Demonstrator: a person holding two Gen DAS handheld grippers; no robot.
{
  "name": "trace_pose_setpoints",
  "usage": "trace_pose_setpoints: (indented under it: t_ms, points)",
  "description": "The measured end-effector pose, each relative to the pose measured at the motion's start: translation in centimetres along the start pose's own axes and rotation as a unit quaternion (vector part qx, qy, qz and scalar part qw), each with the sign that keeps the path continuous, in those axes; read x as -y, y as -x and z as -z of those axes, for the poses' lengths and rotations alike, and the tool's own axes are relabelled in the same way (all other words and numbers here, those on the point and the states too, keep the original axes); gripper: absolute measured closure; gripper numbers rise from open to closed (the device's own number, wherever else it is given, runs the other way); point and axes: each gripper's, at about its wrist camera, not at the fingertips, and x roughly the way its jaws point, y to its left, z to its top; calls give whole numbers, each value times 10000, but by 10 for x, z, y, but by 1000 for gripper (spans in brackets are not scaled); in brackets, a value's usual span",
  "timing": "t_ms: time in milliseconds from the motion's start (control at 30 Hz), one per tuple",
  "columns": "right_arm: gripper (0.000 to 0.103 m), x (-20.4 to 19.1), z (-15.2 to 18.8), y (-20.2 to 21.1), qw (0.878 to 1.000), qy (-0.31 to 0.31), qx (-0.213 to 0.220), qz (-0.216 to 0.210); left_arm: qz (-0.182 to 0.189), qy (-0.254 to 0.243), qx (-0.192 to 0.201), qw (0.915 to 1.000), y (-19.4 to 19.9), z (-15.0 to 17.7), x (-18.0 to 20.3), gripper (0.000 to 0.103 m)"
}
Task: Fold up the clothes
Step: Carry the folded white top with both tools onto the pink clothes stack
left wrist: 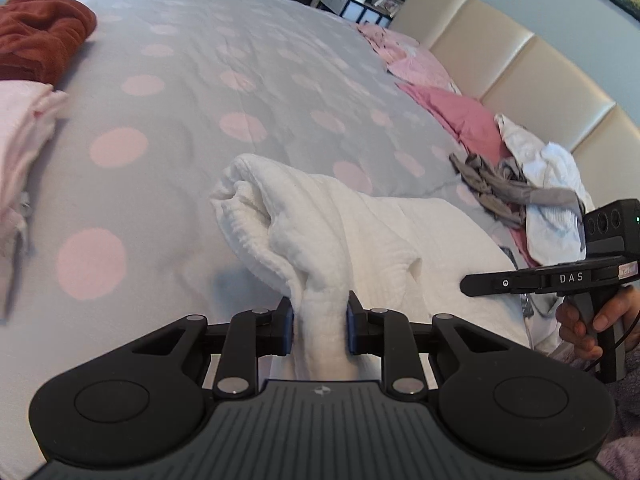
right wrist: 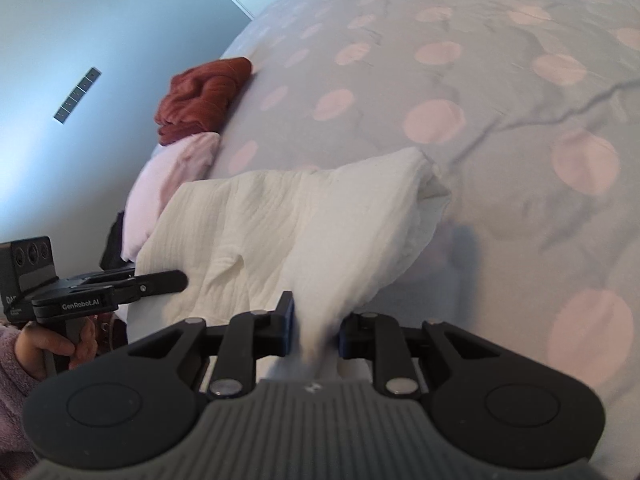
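A white crinkled garment [left wrist: 340, 224] hangs lifted off the grey bedspread with pink dots [left wrist: 192, 92]. My left gripper [left wrist: 320, 322] is shut on a bunched edge of it, the cloth pinched between both pads. In the right wrist view the same white garment [right wrist: 304, 216] drapes away from my right gripper [right wrist: 318, 328], which is shut on another bunched edge. Each gripper shows in the other's view: the right one [left wrist: 464, 283] at the garment's right side, the left one [right wrist: 182, 280] at its left side, each held by a hand.
A folded rust-red cloth [left wrist: 40, 36] and a pale pink one [left wrist: 24, 132] lie at the bed's left edge. A heap of grey and white clothes [left wrist: 528, 188] sits by pink pillows [left wrist: 456, 116] and the beige headboard [left wrist: 532, 68]. A cluttered nightstand [left wrist: 360, 0] stands beyond.
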Motion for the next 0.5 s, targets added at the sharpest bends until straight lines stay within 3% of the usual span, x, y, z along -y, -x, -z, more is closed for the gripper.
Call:
trace_pose_setpoints:
  t_ms: [267,500]
  points:
    - [80,-72,-48,-32,9982,287,164,-502,-351,175,460,9982,72,-49,-54,82]
    - [80,-150,-100,-88,9924,435,267,-1121,-833,494,913,9911,143,-85,-125,82]
